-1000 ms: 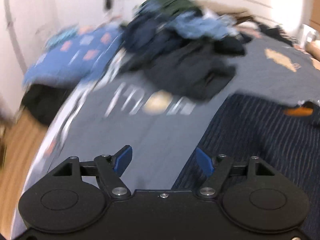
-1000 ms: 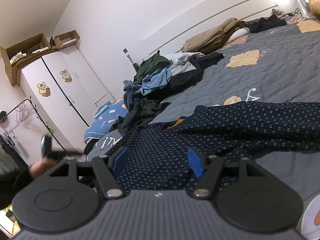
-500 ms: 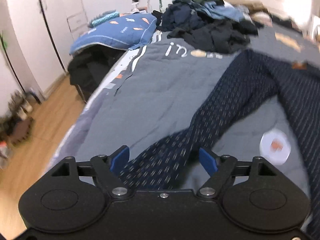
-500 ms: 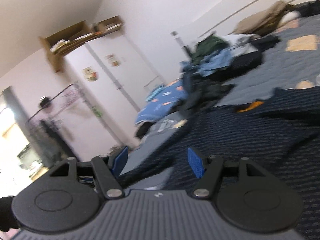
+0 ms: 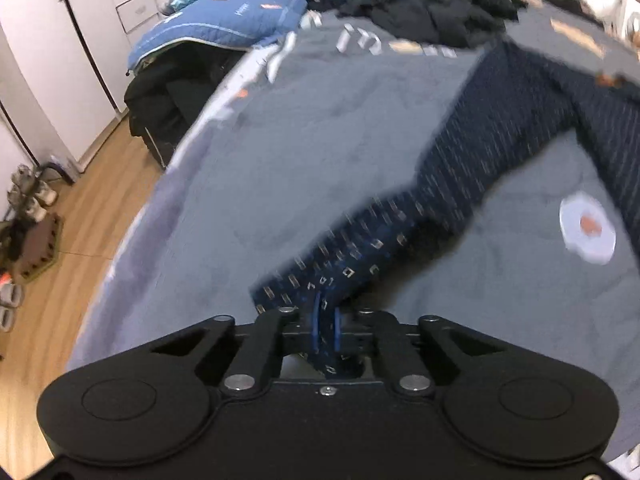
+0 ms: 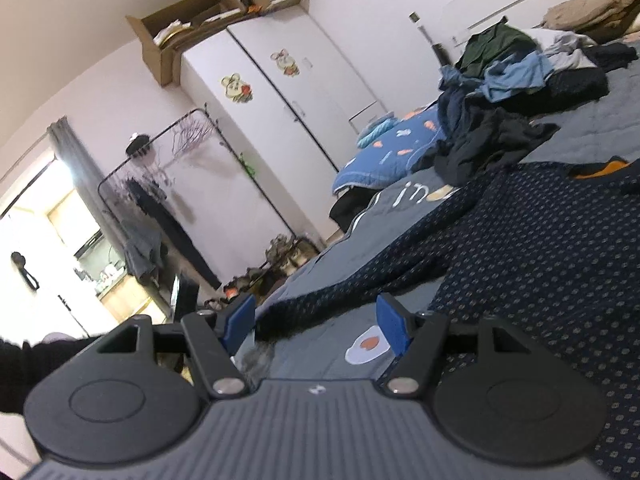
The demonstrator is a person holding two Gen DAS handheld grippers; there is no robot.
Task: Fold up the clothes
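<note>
While the left gripper (image 5: 326, 322) is pinching the sleeve (image 5: 400, 236), only the right view is showing the right gripper (image 6: 316, 322) spread, wardrobe (image 6: 280, 108) at twelve o'clock.

A grey quilt (image 5: 320, 152) printed with a fried egg (image 5: 586, 230) covers the bed, and a blue pillow (image 5: 224, 26) lies at its far left corner above a dark heap (image 5: 168, 92) hanging off the edge. Past that edge stand a white wardrobe (image 6: 288, 120) bearing cartoon stickers (image 6: 236, 88), cardboard boxes (image 6: 192, 28) on top, a clothes rack (image 6: 160, 184) beside it and shoes (image 5: 28, 200) on the wooden floor (image 5: 80, 220)
</note>
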